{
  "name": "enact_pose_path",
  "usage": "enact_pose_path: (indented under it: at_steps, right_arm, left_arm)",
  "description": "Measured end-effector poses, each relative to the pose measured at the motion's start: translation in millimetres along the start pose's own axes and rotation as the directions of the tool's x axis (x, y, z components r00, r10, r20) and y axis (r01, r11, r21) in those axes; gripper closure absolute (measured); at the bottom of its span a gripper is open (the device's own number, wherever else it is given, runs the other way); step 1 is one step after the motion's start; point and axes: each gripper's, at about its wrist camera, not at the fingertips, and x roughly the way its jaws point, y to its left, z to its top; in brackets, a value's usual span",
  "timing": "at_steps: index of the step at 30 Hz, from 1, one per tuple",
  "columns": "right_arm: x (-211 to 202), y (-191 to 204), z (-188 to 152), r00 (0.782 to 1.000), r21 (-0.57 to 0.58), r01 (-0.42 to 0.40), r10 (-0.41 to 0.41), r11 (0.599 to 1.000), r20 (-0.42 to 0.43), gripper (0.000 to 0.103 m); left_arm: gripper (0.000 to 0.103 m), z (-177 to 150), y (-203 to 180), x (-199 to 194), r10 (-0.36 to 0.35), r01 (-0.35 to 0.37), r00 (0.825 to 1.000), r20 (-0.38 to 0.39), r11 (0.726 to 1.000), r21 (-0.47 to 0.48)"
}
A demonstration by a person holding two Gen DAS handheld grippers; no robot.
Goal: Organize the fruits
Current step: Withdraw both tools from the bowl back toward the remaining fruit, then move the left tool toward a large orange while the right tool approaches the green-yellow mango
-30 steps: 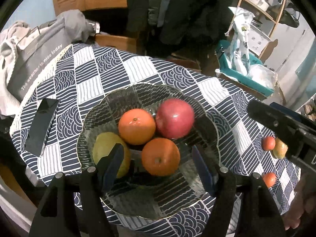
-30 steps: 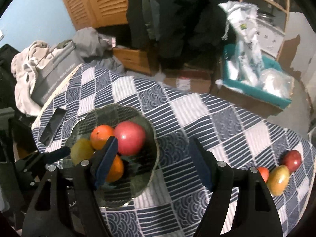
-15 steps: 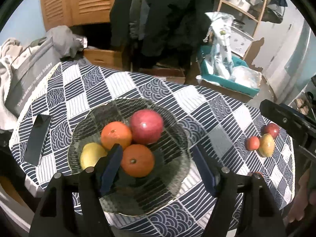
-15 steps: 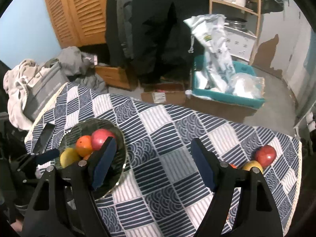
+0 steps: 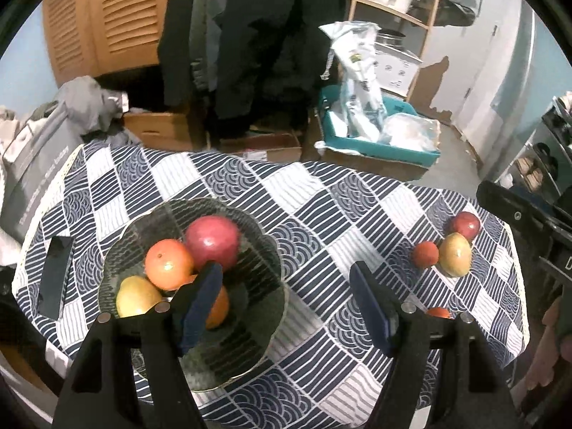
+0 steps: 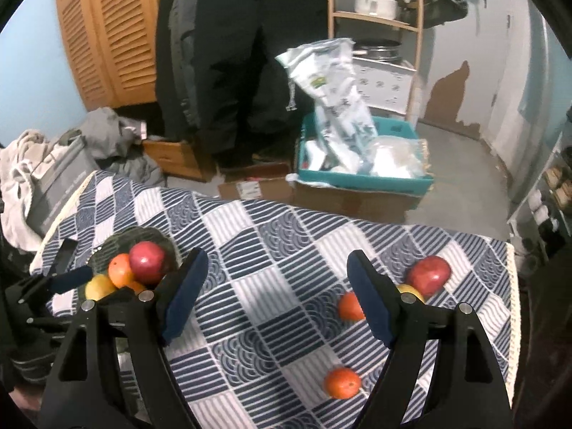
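Table (image 5: 321,193), covered by a navy-and-white patterned cloth: more of it shows than a second ago in both wrist views, the far right edge now included. The glass bowl (image 5: 250,343) sat centred in the left wrist view then; it now lies lower left. In the right wrist view it has shrunk toward the left edge.

Bowl contents: one red apple (image 5: 212,243), two oranges and a yellow fruit (image 5: 136,298), touching one another.

Loose fruit, well apart from the bowl at the right end of the table: a second red apple (image 6: 429,275), a yellow-red mango (image 5: 455,254) touching it, a small orange (image 6: 349,305) just beside, and another orange (image 6: 342,382) nearer the camera.

Left gripper (image 5: 286,307): fingers spread, nothing between them, over the bowl's right side.

Right gripper (image 6: 277,296): jaws have just been opening, nothing between them, over bare cloth between bowl and loose fruit.

Grey bag (image 5: 32,175) left of the table carries white lettering, too blurred to read now. A dark phone (image 5: 55,282) lies flat left of the bowl.
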Motion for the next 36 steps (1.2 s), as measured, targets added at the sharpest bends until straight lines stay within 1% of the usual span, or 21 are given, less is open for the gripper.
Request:
enact_pose_path:
  at_steps: [8,12,16,26,29,36]
  right_arm:
    - [-19.1,-31.9,-7.9,0.998,0.039,0.054,-0.056,0.998,0.035,0.022]
    - [-24.0,-46.8,-12.2,0.996,0.057,0.073,-0.075,0.996,0.038,0.022]
    - [-27.9,-64.1,-18.2,0.995,0.084,0.09,-0.093,0.992,0.035,0.022]
    - [-30.3,-108.8,-33.6,0.989,0.149,0.149,-0.151,0.978,0.004,0.022]
    - [-27.1,-123.1,-39.7,0.985,0.166,0.17,-0.169,0.971,-0.02,0.022]
    - [-10.2,-146.3,-54.2,0.981,0.194,0.191,-0.178,0.962,-0.082,0.022]
  left_arm:
    - [0.028,3.5,-30.3,-6.4,-0.02,0.019,1.0,0.012,0.999,0.05]
    - [0.024,3.8,-45.9,-7.4,-0.023,0.022,1.0,0.02,0.997,0.078]
    - [0.024,3.9,-59.4,-6.8,-0.034,0.032,0.999,0.019,0.994,0.102]
    - [0.024,4.9,-91.7,1.0,-0.052,0.05,0.999,0.012,0.986,0.159]
    - [0.024,4.8,-98.9,6.2,-0.061,0.06,0.998,0.002,0.983,0.172]
    - [0.024,4.0,-115.6,25.0,-0.063,0.067,0.998,-0.024,0.976,0.205]
